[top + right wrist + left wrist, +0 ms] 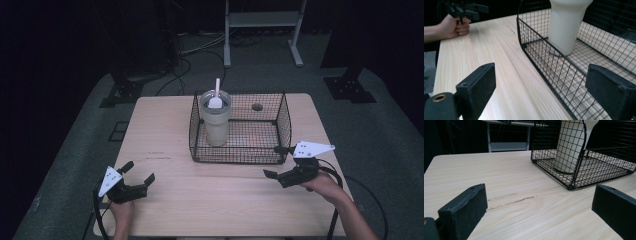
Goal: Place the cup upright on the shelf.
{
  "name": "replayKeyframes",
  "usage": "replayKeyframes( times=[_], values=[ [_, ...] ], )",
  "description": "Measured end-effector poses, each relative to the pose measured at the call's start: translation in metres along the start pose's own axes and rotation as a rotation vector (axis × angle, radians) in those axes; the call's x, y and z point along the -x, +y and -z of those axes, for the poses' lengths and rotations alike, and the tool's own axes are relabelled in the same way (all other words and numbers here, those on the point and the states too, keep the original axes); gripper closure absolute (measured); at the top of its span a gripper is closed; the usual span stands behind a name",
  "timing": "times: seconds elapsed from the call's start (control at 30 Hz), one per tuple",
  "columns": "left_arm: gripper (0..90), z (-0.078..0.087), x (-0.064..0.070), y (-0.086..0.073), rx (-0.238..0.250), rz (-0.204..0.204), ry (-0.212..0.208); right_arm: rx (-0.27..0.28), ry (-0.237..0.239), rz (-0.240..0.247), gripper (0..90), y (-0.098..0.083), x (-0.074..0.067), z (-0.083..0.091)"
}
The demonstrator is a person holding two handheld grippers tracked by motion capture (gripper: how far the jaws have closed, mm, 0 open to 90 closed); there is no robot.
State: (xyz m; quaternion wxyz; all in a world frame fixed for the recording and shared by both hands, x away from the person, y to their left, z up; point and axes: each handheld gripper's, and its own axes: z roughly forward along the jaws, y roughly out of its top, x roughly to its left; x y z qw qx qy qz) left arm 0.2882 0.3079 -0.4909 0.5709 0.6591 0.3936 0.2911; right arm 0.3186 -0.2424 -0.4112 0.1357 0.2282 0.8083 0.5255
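black left hand-held gripper (139, 173), right hand-held gripper (274, 161): jaws apart, low over table (165, 135).

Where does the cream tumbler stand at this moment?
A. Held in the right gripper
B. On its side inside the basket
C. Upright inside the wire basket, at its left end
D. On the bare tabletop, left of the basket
C: the tumbler stands upright inside the black wire basket, at its left end, with a white spoon in it; both grippers are open and away from it.

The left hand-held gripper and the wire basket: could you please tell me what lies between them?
Bare tabletop, seen in the high view, between the left hand-held gripper and the wire basket.
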Motion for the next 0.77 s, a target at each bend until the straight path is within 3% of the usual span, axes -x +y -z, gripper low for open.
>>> replayKeyframes(
  times=[0.2, 0.63, 0.77],
  values=[
    [0.0, 0.000, 0.000, 0.000, -0.004, -0.002, 0.000, 0.011, 0.003, -0.009, 9.2, -0.008, -0.003, 0.000],
    [0.0, 0.001, 0.000, 0.000, -0.005, 0.001, 0.002, -0.027, -0.021, -0.052, 9.1, -0.035, -0.009, 0.002],
    [0.0, 0.000, 0.000, 0.000, -0.005, 0.004, 0.008, 0.002, -0.037, -0.062, 9.2, -0.043, -0.014, 0.005]
  ],
)
